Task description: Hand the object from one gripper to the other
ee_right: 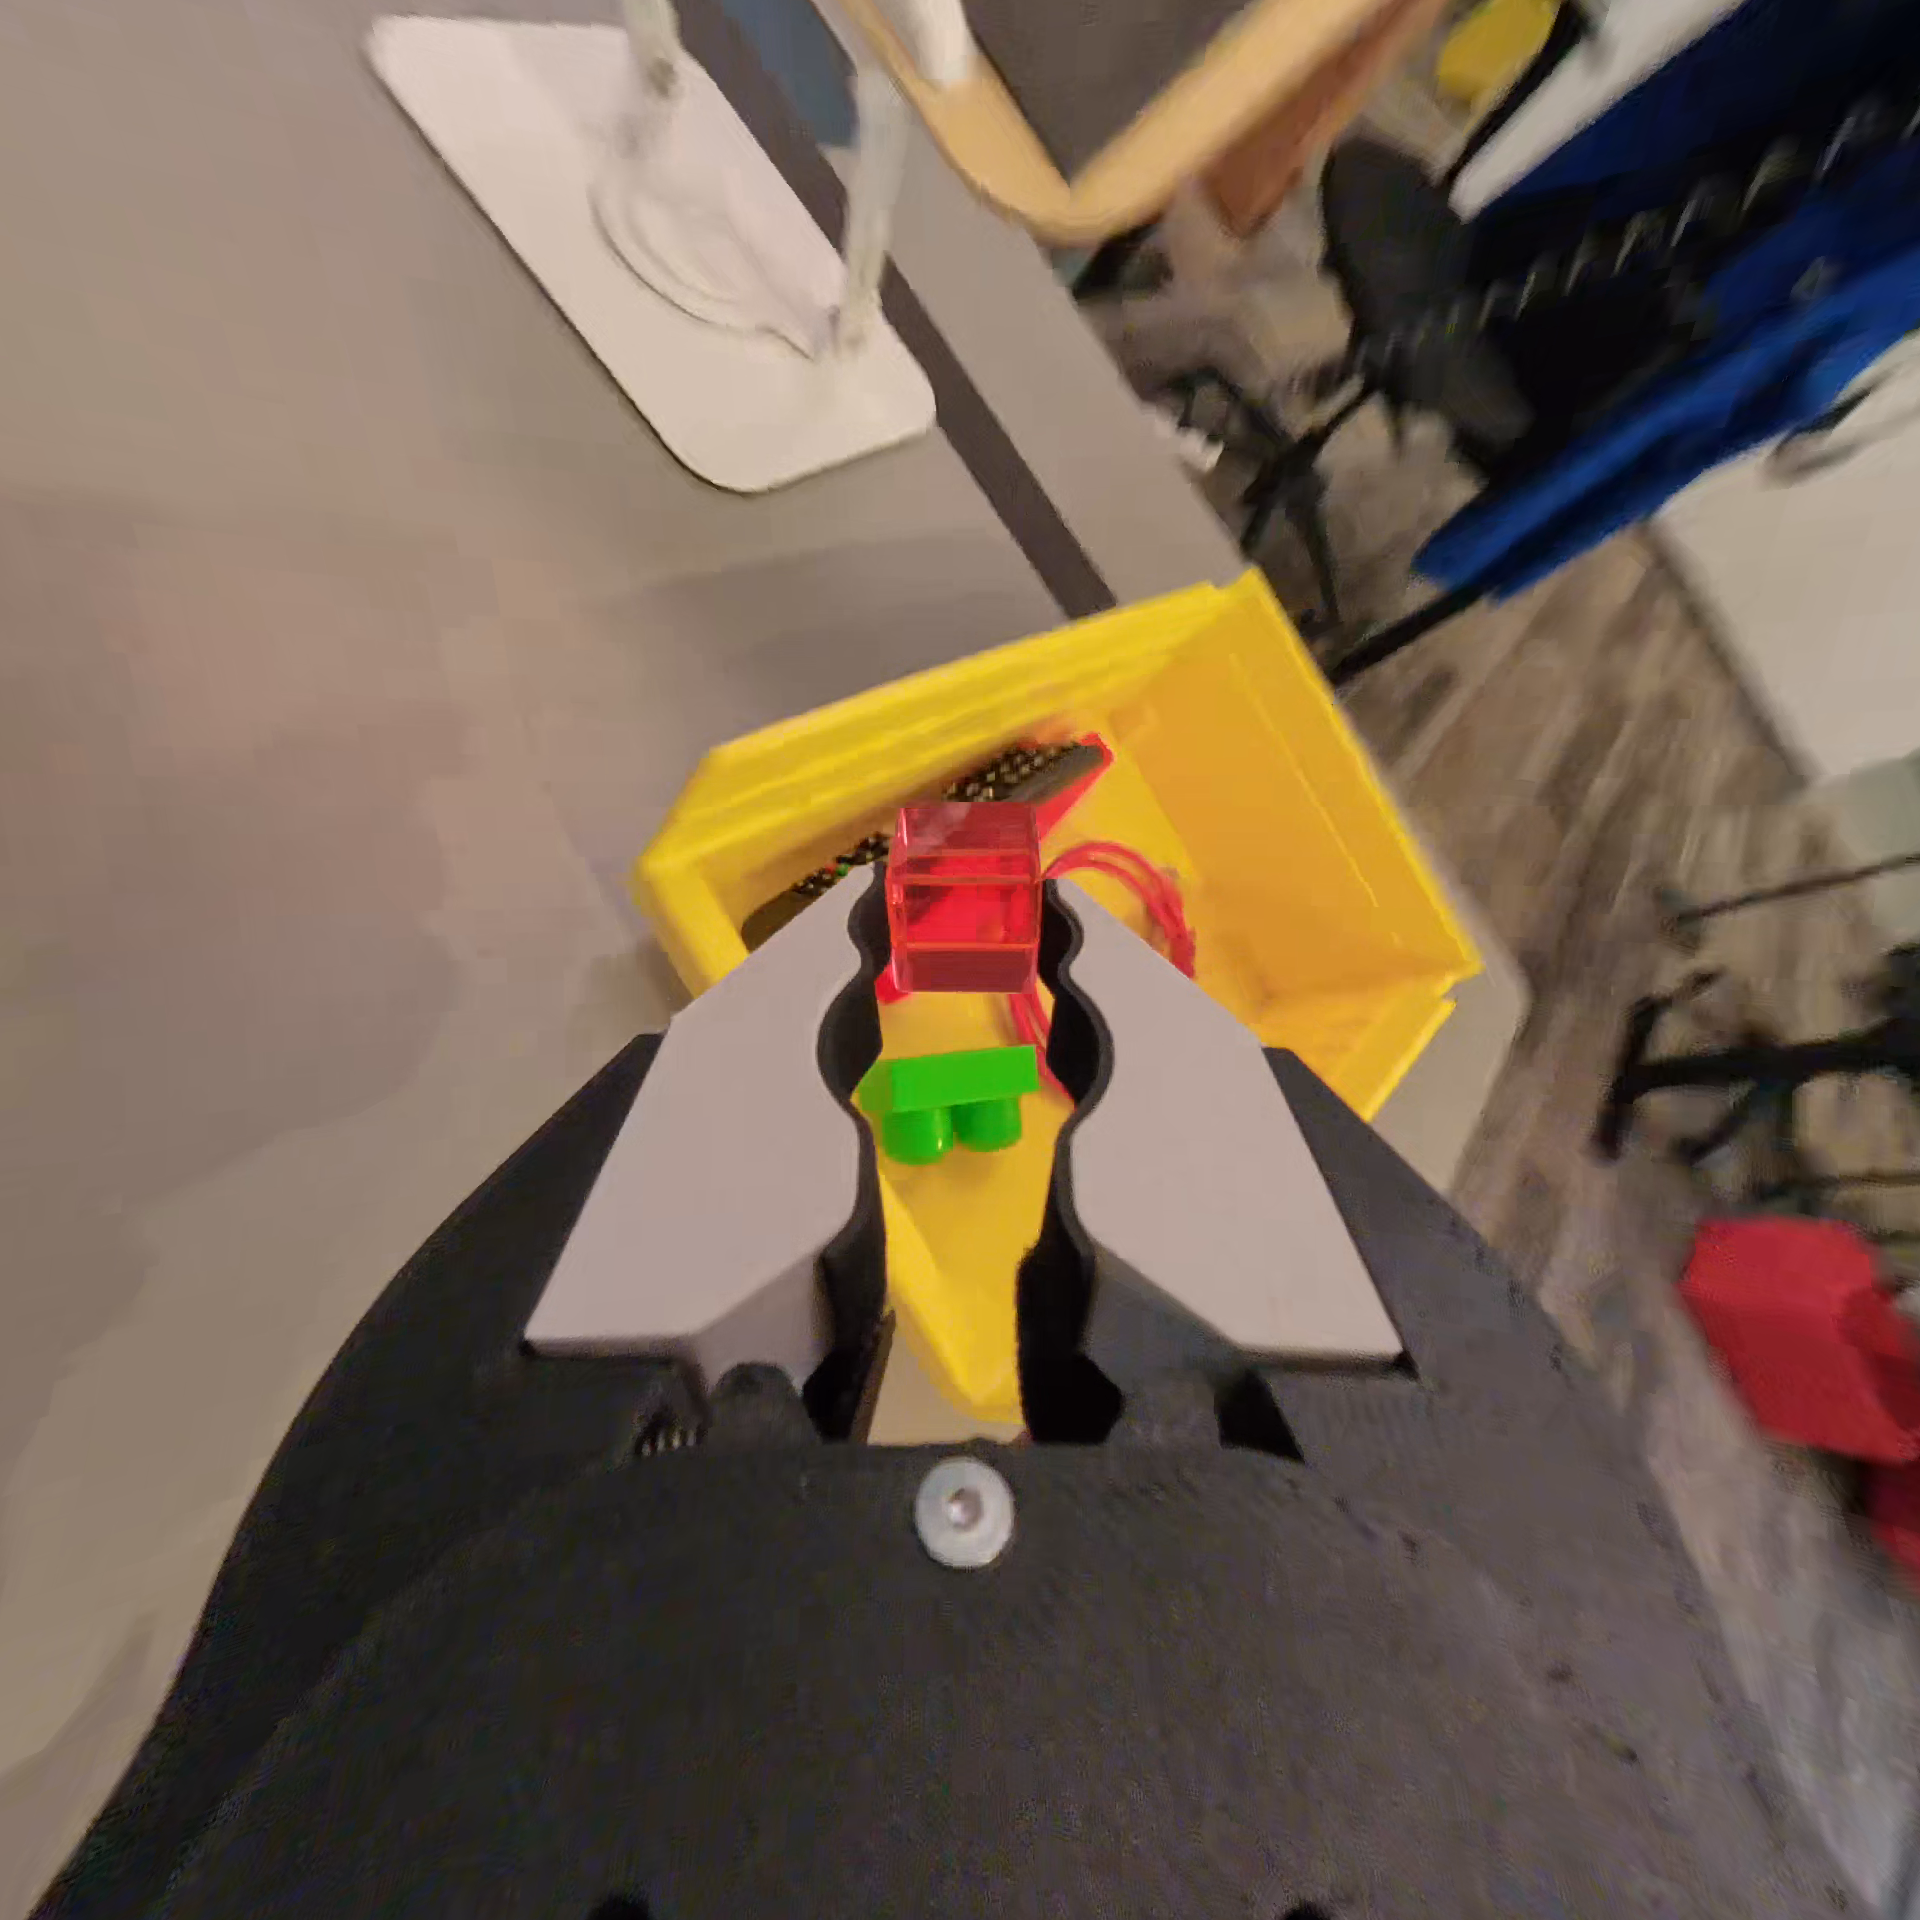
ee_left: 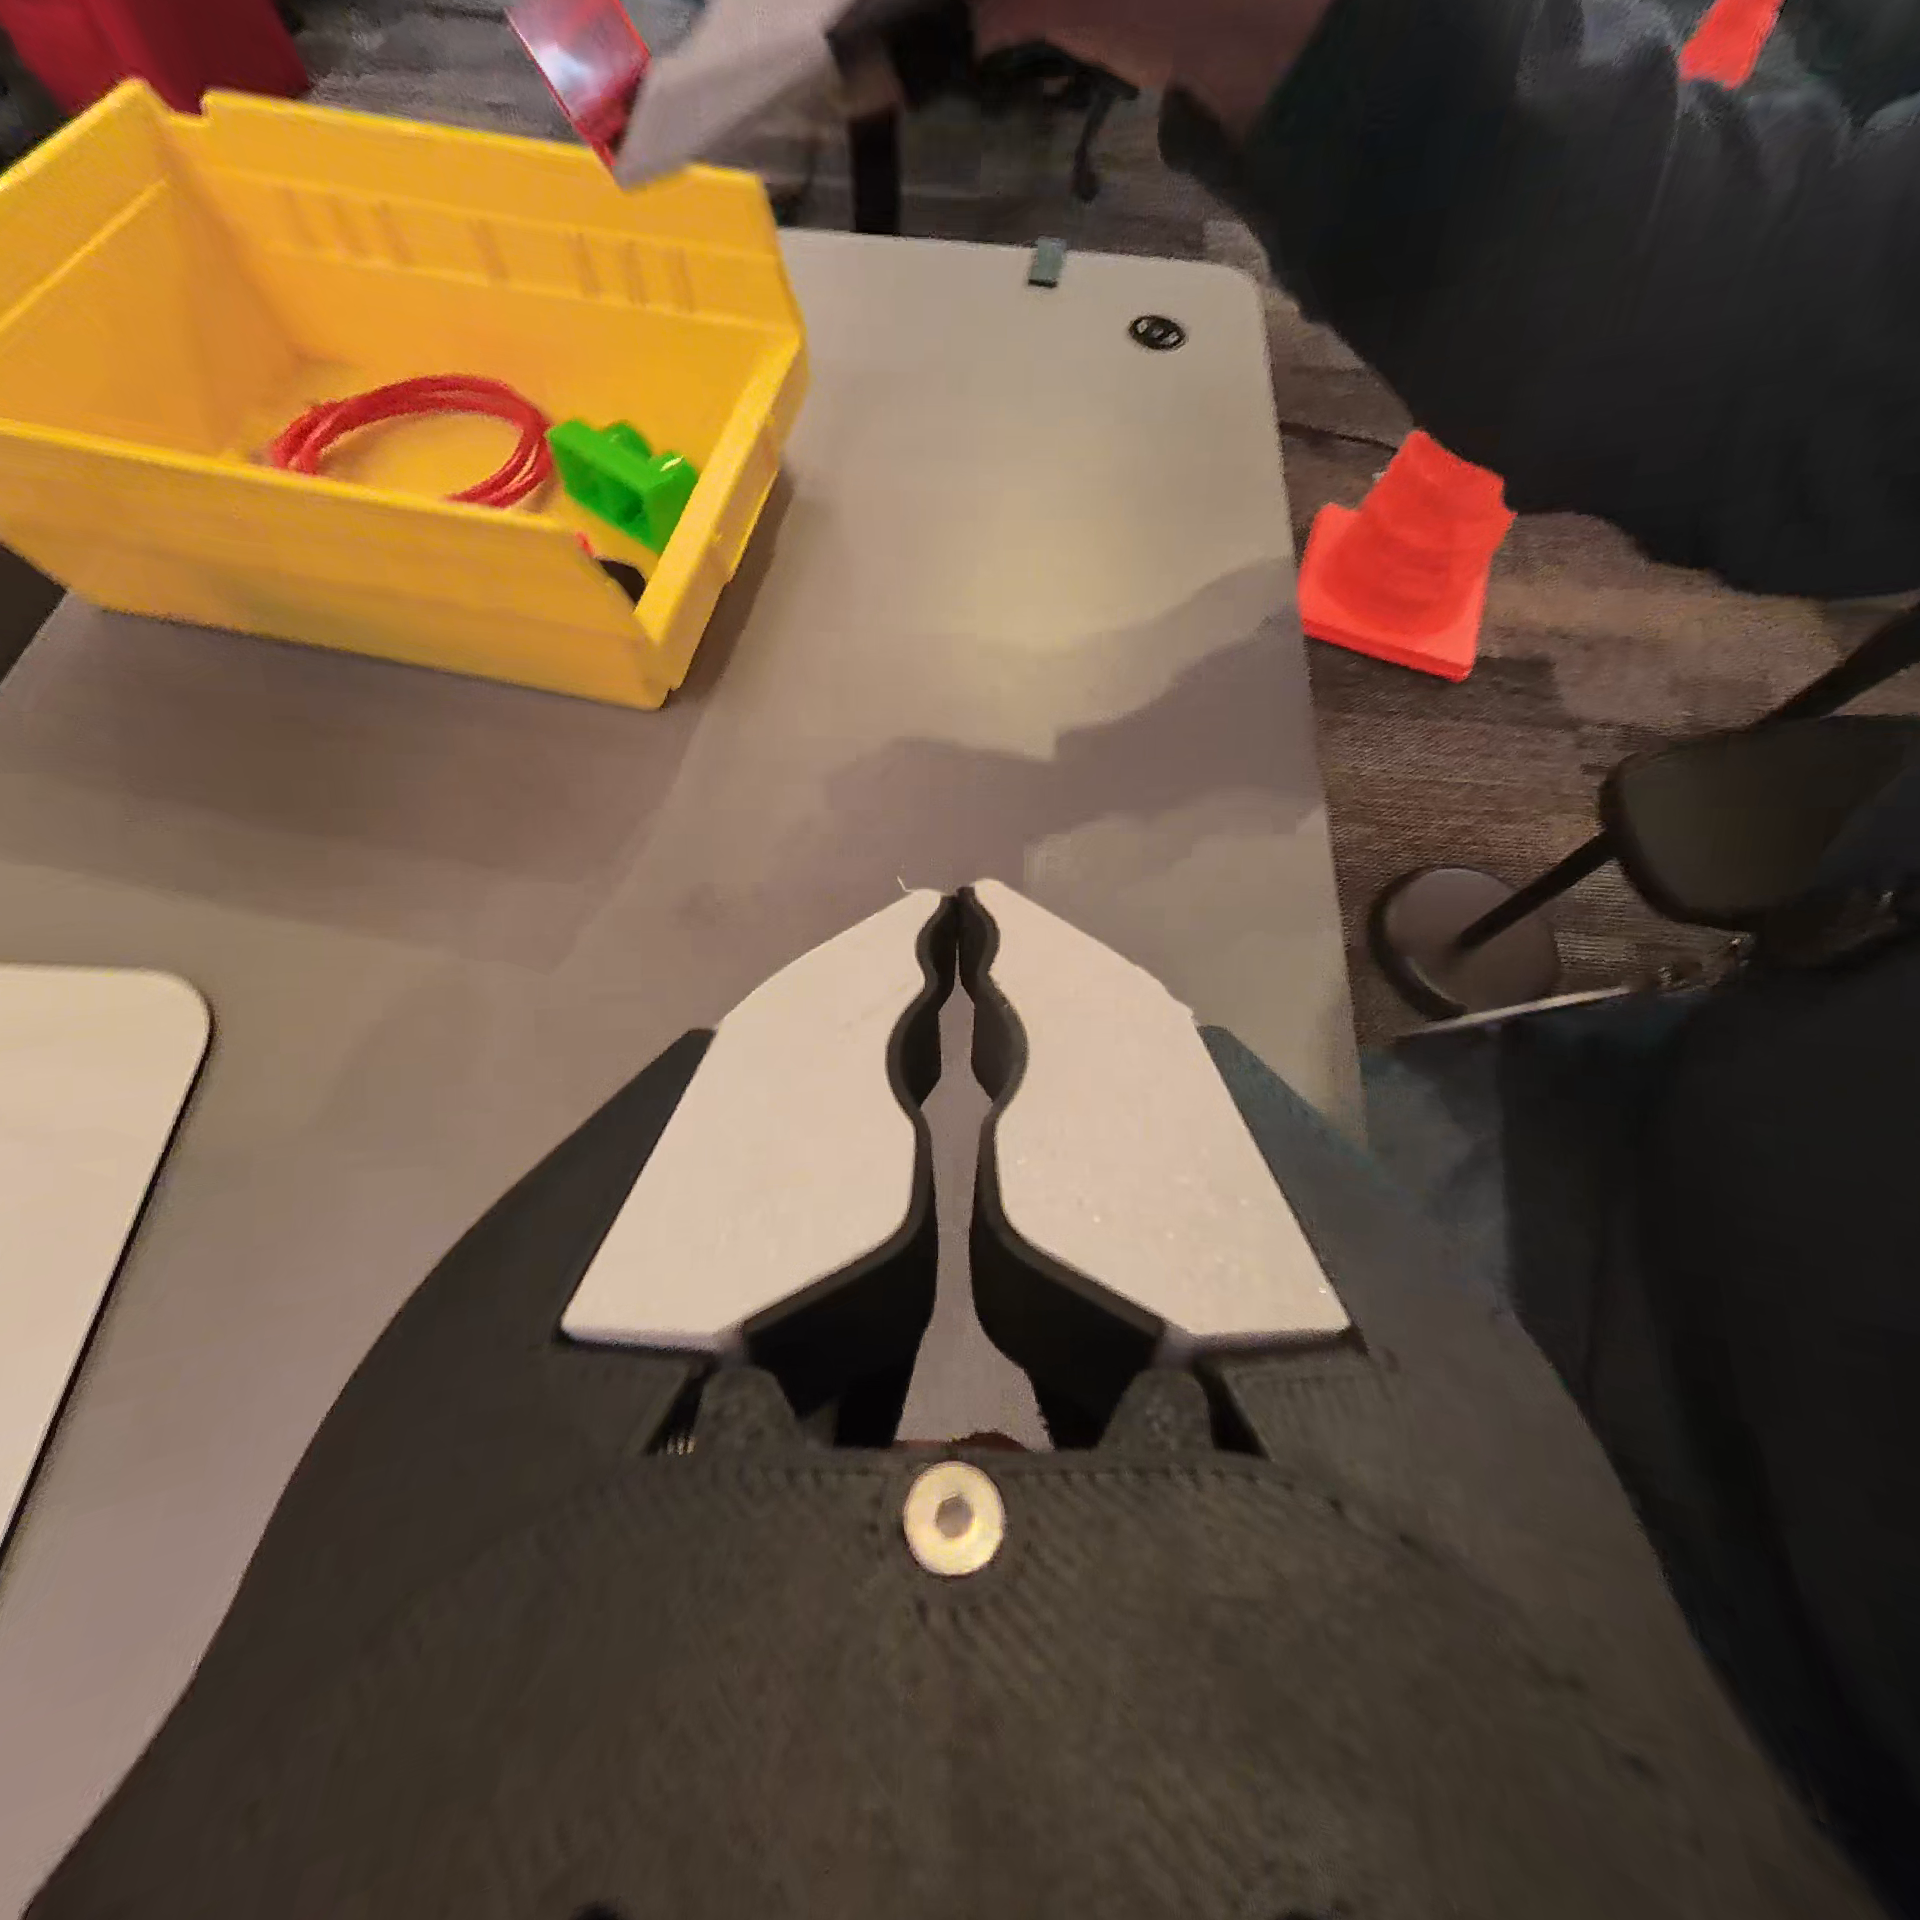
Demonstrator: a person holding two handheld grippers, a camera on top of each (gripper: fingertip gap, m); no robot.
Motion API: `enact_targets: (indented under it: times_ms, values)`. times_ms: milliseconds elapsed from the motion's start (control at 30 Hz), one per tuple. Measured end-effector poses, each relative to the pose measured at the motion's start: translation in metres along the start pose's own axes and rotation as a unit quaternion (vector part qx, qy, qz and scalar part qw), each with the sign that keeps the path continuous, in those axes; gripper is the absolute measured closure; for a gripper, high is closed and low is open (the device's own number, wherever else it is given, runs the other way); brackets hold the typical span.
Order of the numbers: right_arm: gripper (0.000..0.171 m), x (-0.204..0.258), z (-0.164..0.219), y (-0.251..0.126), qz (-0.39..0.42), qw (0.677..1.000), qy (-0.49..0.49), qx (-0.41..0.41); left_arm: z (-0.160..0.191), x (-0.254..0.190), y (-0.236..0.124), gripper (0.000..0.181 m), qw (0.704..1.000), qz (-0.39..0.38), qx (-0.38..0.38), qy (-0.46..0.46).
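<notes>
My right gripper (ee_right: pixel 964 896) is shut on a clear red cube (ee_right: pixel 964 904) and holds it above the yellow bin (ee_right: pixel 1340 831). In the left wrist view that cube (ee_left: pixel 582 73) and a grey finger (ee_left: pixel 717 94) of the right gripper show at the top, over the bin's far wall (ee_left: pixel 468 177). My left gripper (ee_left: pixel 958 899) is shut and empty, low over the grey table (ee_left: pixel 987 540), to the right of the bin and nearer than it.
The bin holds a green brick (ee_left: pixel 623 480) (ee_right: pixel 951 1107), a coil of red wire (ee_left: pixel 416 436) and a dark board (ee_right: pixel 1023 774). A white stand base (ee_right: pixel 665 281) sits on the table. A red block (ee_left: pixel 1397 556) lies on the floor past the table's right edge. My hands' fingertips stand some 25 cm from each other.
</notes>
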State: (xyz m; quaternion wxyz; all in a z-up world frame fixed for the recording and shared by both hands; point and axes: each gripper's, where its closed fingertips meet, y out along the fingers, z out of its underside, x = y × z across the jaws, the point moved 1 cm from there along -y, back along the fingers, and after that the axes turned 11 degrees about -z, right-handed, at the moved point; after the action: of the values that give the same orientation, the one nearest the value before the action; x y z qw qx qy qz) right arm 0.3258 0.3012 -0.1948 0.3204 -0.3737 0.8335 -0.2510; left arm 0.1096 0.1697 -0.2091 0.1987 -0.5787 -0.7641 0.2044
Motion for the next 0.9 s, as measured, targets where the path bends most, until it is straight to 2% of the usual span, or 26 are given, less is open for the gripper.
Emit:
enact_targets:
  times_ms: [200,433,667,800,900]
  values:
    - [0.147,-0.068,0.045,0.063,0.002,0.987,0.115,0.108,0.039,0.017,-0.020,0.181,0.997,-0.060,0.046,0.017]
    - [0.147,-0.090,0.104,0.126,-0.040,0.951,0.202,0.230,0.071,0.029,-0.058,0.180,0.992,-0.109,0.061,0.012]
    - [0.146,-0.084,0.128,0.152,-0.089,0.920,0.233,0.303,0.101,0.043,-0.090,0.177,0.987,-0.146,0.065,-0.019]
    - [0.142,-0.089,0.122,0.150,-0.070,0.928,0.231,0.284,0.109,0.054,-0.108,0.174,0.983,-0.170,0.062,-0.037]
    - [0.138,-0.093,0.100,0.133,-0.033,0.945,0.217,0.242,0.114,0.067,-0.128,0.170,0.976,-0.205,0.062,-0.043]
